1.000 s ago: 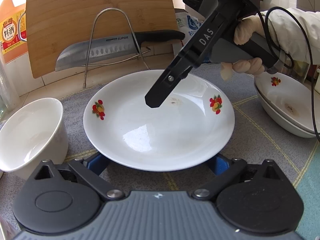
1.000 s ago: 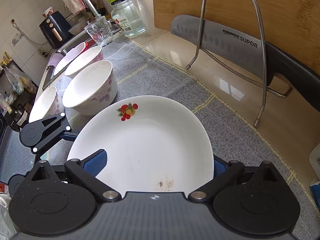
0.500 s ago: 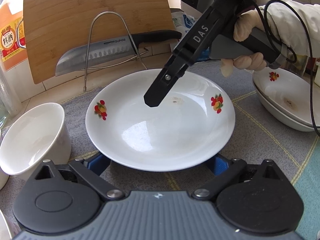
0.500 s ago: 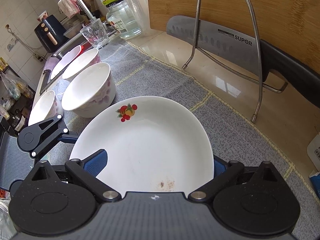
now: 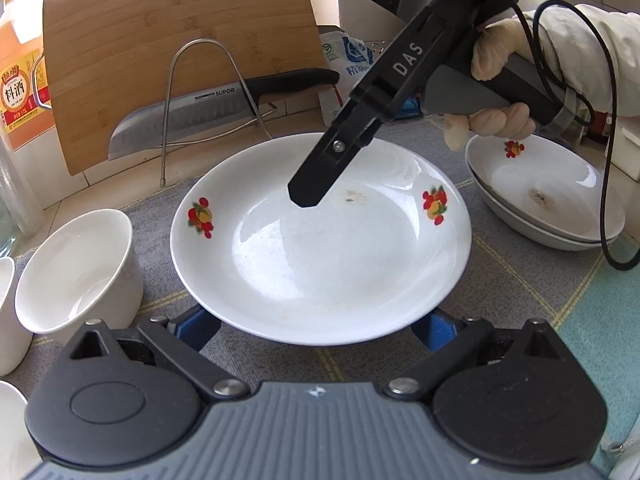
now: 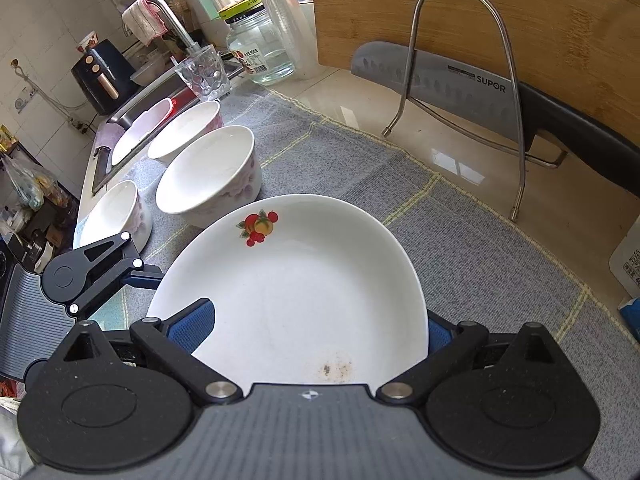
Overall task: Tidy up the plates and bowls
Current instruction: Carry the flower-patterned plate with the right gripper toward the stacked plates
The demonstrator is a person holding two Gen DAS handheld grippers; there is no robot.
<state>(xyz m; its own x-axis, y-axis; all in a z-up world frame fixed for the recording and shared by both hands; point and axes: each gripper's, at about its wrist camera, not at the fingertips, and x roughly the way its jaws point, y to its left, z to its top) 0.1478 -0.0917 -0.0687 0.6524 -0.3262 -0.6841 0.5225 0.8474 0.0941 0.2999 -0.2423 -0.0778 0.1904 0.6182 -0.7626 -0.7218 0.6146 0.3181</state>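
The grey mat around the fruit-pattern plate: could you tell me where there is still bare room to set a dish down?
Bare mat lies between the plate and the knife rack. The teal patch below the stacked plates is also free. Bowls crowd the sink side.

A white plate with red-and-orange fruit prints at nine and three o'clock sits upright on the grey mat — a brown smudge near twelve. Two stacked plates lie at three o'clock; a white bowl at nine.
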